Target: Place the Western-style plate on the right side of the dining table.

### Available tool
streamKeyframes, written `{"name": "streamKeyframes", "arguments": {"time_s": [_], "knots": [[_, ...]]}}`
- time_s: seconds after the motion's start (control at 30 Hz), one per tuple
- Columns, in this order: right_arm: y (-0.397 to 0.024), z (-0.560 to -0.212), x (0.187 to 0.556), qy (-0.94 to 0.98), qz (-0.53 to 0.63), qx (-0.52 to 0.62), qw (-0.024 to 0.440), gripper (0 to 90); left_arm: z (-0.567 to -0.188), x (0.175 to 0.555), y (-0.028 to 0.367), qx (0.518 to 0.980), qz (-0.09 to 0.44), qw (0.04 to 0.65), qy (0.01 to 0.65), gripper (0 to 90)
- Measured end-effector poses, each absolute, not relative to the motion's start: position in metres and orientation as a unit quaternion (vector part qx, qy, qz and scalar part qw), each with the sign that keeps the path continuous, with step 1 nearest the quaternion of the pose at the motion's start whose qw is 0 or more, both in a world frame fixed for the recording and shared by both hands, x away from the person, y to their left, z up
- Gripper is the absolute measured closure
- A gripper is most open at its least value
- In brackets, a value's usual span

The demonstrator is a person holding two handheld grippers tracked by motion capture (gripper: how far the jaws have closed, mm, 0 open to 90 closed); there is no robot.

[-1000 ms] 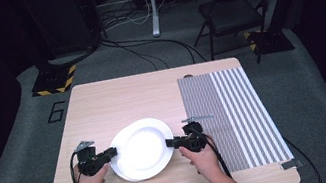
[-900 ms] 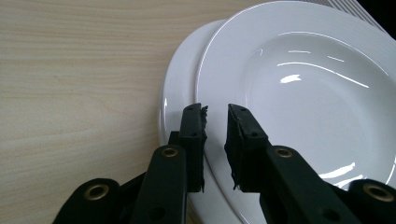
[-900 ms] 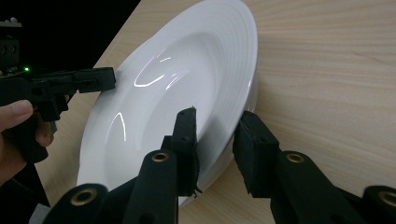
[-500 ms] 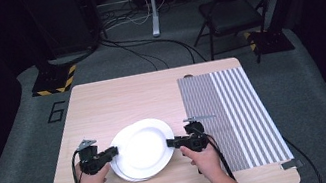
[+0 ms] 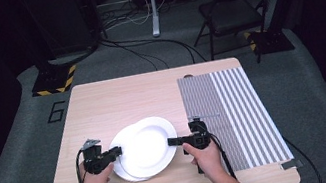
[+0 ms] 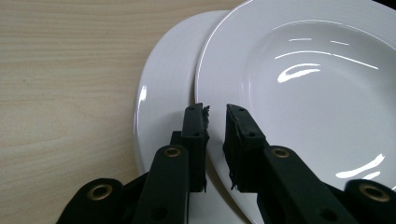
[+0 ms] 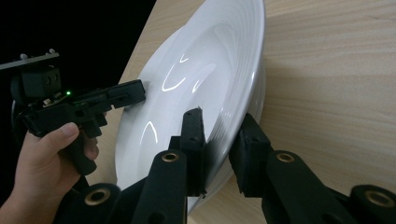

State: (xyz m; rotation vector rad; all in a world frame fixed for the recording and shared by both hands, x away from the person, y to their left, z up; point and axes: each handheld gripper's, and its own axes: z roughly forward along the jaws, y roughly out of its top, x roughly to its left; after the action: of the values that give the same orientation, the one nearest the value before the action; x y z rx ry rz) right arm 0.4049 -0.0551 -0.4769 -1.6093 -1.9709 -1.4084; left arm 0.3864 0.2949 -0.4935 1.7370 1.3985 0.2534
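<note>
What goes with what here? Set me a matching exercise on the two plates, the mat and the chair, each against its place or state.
Things:
1. upper plate
2. lower plate
3. striped mat
4. folding chair

Places or states:
A. stands beyond the far edge of the table
B. lies flat along the table's right side
C. partly covered, only a crescent of rim showing
D. topmost, its whole white face showing

Pairs: 1-D, 2-C, 3-B, 4-A
</note>
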Motion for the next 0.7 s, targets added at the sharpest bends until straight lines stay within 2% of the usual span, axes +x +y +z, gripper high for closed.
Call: {"name": "streamKeyframes", "arguments": {"time_s": [0.33, 0.57, 0.7], "knots": [[-0.068, -0.476, 0.411, -0.645, -0.493, -0.56, 0.164, 76.9, -0.497, 0.389, 0.291, 0.699, 0.084, 0.438, 0.56, 76.7], [-0.069, -0.472, 0.409, -0.653, -0.491, -0.555, 0.157, 76.9, -0.499, 0.391, 0.292, 0.695, 0.072, 0.442, 0.562, 75.7], [-0.069, -0.47, 0.407, -0.659, -0.487, -0.557, 0.137, 77.1, -0.499, 0.392, 0.289, 0.695, 0.063, 0.441, 0.564, 68.2]]}}
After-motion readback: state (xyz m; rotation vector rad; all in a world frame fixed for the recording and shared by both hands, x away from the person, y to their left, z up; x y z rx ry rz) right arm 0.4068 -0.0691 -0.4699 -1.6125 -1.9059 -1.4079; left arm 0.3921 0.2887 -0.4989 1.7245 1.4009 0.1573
